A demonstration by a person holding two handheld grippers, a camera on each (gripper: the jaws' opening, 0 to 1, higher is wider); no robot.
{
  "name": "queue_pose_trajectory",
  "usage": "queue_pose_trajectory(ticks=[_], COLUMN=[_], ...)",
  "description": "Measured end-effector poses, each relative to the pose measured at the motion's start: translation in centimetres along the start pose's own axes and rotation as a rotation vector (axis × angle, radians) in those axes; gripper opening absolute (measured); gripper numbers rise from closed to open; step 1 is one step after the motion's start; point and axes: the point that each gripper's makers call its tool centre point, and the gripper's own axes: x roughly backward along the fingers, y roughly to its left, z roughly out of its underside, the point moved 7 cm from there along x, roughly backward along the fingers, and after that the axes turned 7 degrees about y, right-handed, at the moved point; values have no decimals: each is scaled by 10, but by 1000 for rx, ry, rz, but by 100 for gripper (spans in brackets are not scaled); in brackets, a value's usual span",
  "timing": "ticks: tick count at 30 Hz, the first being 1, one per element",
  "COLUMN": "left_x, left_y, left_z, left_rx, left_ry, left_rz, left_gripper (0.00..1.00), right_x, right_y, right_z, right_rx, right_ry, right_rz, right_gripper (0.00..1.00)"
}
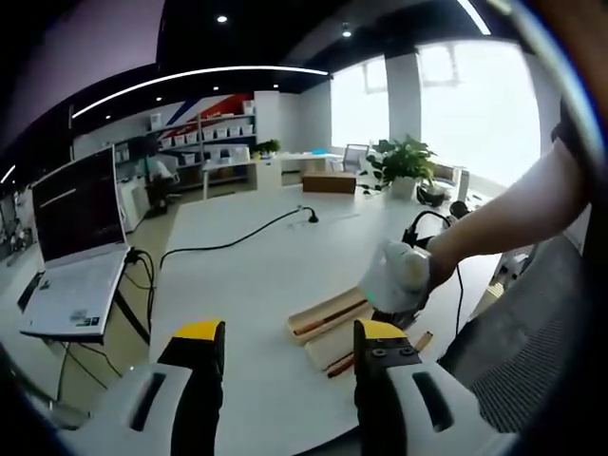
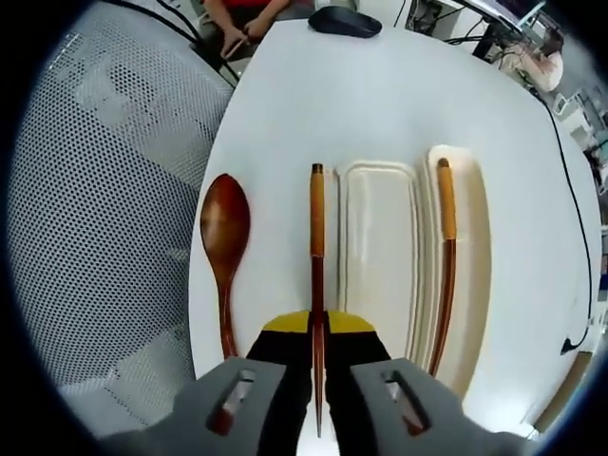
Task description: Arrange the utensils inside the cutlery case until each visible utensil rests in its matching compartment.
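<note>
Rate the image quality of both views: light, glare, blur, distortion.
Left gripper view: the windows are blown out white, straight edges bow from the fisheye, the left tongs are open, and the moving hand looks soft. Right gripper view: even light, sharp on the chopstick that the right tongs grip, a mild sheen on the spoon, table edges curved.

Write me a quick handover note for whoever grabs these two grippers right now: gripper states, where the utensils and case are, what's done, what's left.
Right gripper: shut on a wooden chopstick lying on the white table, just left of the case.
Left gripper: open, empty, held above the table away from the case.
Cutlery case: open; the wide compartment beside the held chopstick is empty; the second chopstick lies in the right-hand section.
Wooden spoon: on the table, left of the held chopstick.
Done: one chopstick placed.
Left: place the held chopstick, then the spoon.
</note>
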Motion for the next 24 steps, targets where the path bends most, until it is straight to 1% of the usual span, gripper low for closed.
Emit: queue_pose_trajectory(ticks=[3, 4, 10, 13, 15, 18, 22, 24], left_x=[0, 0, 0, 0, -1, -1, 1, 0], left_y=[0, 0, 0, 0, 0, -3, -1, -2], left_z=[0, 0, 0, 0, 1, 0, 0, 1], left_rx=[-1, -2, -3, 3, 8, -25, 2, -17], left_ry=[0, 0, 0, 3, 10, 17, 5, 13], left_rz=[0, 0, -2, 2, 11, 14, 8, 14], left_gripper=[56, 56, 56, 56, 56, 56, 56, 56], right_x=[0, 1, 0, 1, 1, 1, 4, 6], right_y=[1, 1, 2, 4, 5, 5, 7, 6], right_z=[0, 0, 1, 1, 2, 5, 10, 10], right_rx=[-1, -16, -32, -30, -42, -55, -77, -80], right_ry=[5, 3, -5, -7, -11, -11, -30, -36], right_rz=[6, 8, 6, 17, 10, 17, 8, 13], right_gripper=[0, 0, 0, 0, 0, 0, 0, 0])
